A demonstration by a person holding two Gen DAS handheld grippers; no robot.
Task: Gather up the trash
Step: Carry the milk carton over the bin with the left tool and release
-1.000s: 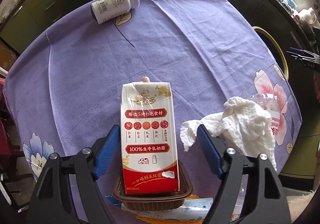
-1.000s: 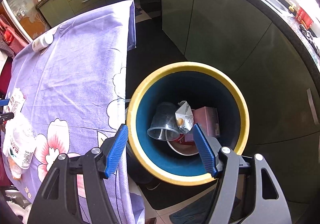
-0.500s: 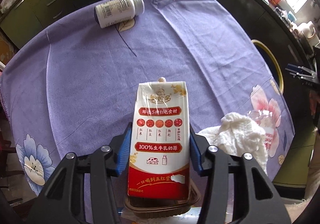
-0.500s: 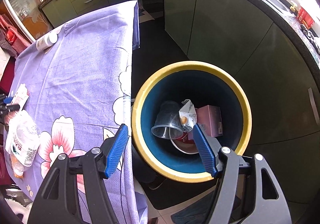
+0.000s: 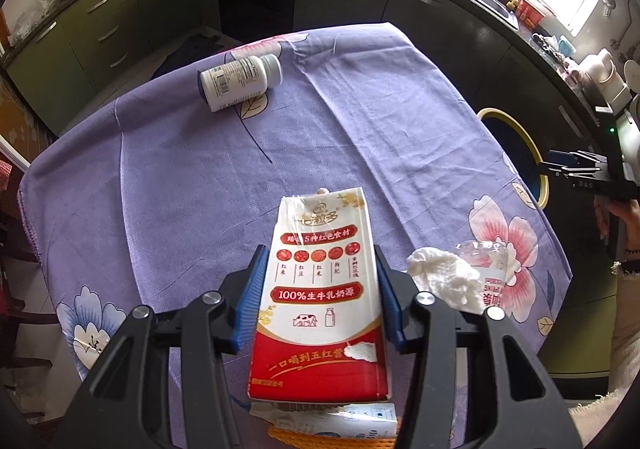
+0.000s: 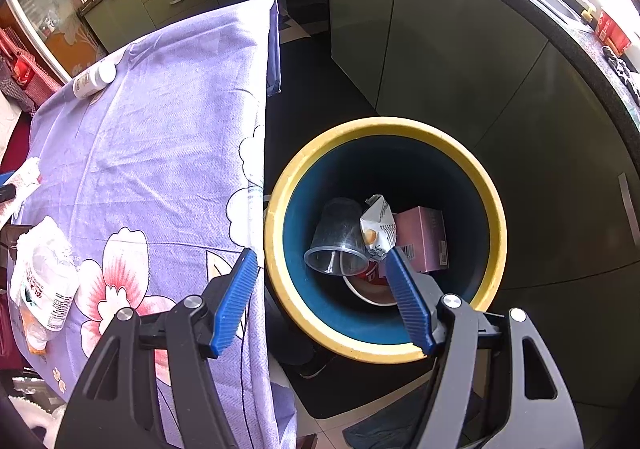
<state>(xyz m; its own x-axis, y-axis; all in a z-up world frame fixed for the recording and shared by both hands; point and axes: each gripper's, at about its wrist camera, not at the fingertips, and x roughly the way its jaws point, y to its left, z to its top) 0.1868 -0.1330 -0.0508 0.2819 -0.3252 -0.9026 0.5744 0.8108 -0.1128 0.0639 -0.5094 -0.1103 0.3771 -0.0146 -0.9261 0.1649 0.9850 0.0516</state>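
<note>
Left wrist view: the left gripper [image 5: 320,289] clamps its fingers [image 5: 251,297] on a milk carton [image 5: 322,297] above the purple-clothed surface [image 5: 180,185]. Right wrist view: the right gripper [image 6: 320,297], fingers spread, empty, hangs over the yellow-rimmed bin [image 6: 496,233] beside the surface.

Red-and-white milk carton [image 5: 320,289] between the pads of my left tool [image 5: 320,285]: its base blocks most of the brown ridged tray [image 5: 304,405] beneath; only a sliver shows. Below that, a flat white packet [image 5: 360,415] and something orange, cut by the frame edge, unidentifiable. Crumpled white tissue [image 5: 444,279] covers part of the crushed clear plastic bottle [image 5: 486,261]. From my right camera, the yellow-rimmed blue bin [image 6: 496,225]: the clear cup [image 6: 338,241] and my right tool's pad hide most of the white bowl [image 6: 368,289] at the bottom. Label print on the white pill bottle [image 5: 240,81] too small to read.
</note>
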